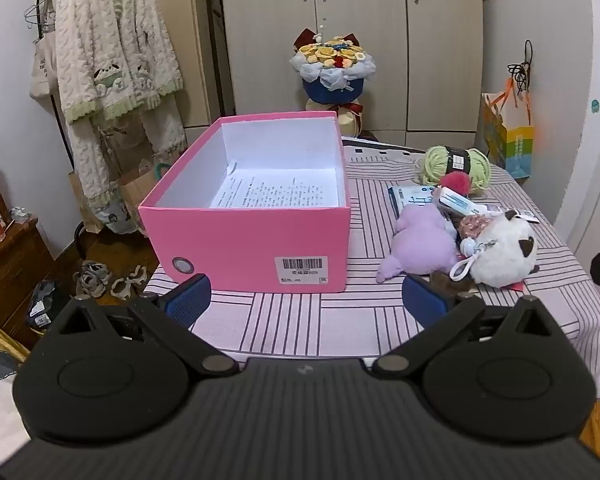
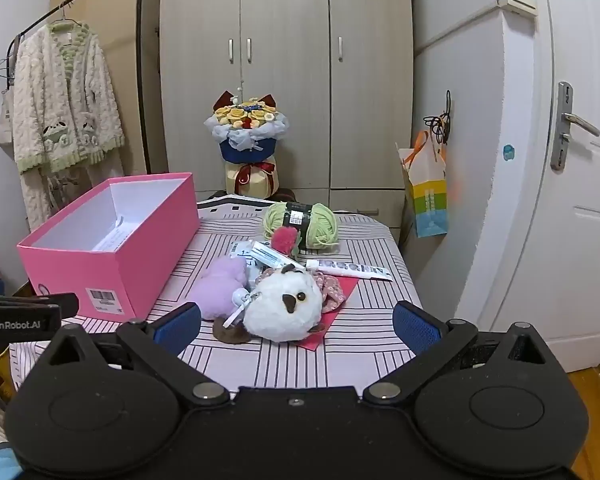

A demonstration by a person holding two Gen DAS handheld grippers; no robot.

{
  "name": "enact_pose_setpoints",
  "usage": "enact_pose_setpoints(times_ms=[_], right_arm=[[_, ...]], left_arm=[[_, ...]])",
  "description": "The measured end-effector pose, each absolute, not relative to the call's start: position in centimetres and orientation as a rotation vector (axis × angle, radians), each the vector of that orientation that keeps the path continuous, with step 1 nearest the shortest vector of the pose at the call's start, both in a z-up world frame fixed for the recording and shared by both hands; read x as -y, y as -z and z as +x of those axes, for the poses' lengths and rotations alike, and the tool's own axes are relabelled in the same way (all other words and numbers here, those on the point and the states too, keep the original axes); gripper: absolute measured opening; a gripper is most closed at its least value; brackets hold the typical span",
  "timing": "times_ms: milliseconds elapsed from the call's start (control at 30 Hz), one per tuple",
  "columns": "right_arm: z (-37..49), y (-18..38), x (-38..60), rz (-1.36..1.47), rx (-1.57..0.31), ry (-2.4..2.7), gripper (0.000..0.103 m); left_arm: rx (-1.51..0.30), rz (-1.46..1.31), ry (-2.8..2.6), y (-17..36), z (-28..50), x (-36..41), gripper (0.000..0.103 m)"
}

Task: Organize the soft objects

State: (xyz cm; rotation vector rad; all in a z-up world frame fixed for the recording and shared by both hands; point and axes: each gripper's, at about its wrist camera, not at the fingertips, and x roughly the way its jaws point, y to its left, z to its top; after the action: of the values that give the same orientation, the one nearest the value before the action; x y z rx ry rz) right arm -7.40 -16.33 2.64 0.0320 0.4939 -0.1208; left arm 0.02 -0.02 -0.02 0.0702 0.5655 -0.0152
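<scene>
Still pre-grasp: both tongs, left and right, wide open, empty; next, right reaches the white plush just ahead, then pink box.

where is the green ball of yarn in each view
Left wrist view: the light green ball of yarn with a black label lies upper right, at the far edge of the striped pink tablecloth, behind the pile of toys.
Right wrist view: the yarn sits just above centre, beyond the toys.
Shared landmark: the open pink cardboard box, left of the yarn in both.
</scene>
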Motion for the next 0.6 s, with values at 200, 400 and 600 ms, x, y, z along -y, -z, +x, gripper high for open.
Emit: enact_pose_setpoints(times_ms=[200, 400, 600], right_arm=[[-7.5, -2.6, 16.3, 0.034, -0.496, 0.119, 0.103], [-6.8, -2.2, 17.1, 0.034, -0.501, 0.118, 0.103], [-7.3, -2.0, 16.9, 0.036, -0.513, 0.129, 0.103]], left_arm=[[-0.557, 0.074, 0.021, -0.2, 0.2, 1.1, 0.103], [-0.522, 0.080, 0.043, 0.0, -0.5, 0.5, 0.103], [-0.491, 0.085, 0.042, -0.1, -0.8, 0.6, 0.103]])
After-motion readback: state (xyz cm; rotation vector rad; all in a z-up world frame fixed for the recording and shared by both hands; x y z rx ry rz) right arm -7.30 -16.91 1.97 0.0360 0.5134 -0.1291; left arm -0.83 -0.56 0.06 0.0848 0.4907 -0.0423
